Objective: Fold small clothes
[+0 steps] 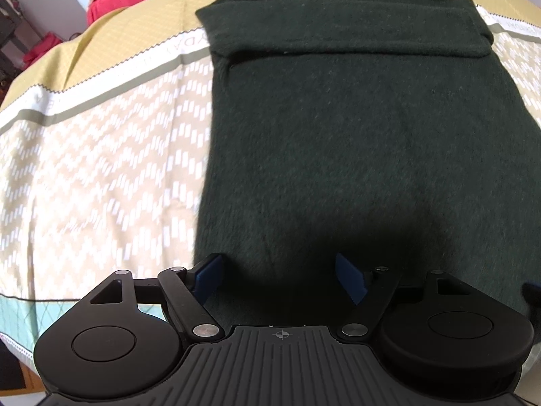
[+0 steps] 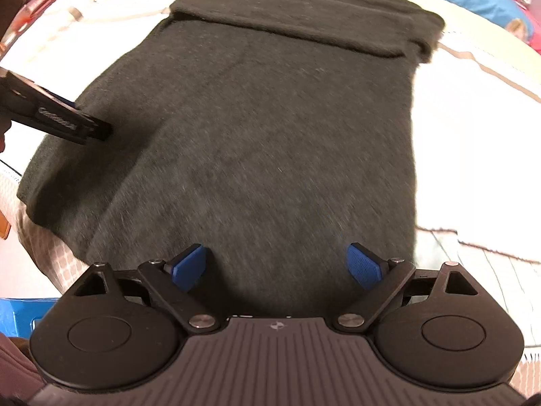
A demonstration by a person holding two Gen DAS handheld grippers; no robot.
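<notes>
Only the right view is showing the left gripper [image 2: 98, 132] at the sweater's [image 2: 270, 135] left edge. Both the left gripper [image 1: 280, 274] and the right gripper [image 2: 275, 265] are hovering released; bedspread [image 1: 101, 169] is lying open leftward.

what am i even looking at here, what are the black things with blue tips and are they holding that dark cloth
These are two hand-held grabbers, each carried by a person, with a camera on each looking along its two fingers. One picture is from the left gripper, the other from the right gripper. The blue parts are the soft pads. Below lies a dark green sweater, sleeves folded across its top, spread on a patterned bedspread. Both grippers stand open above the sweater's lower end; nothing is held. The left gripper also shows at the left edge of the right picture.
</notes>
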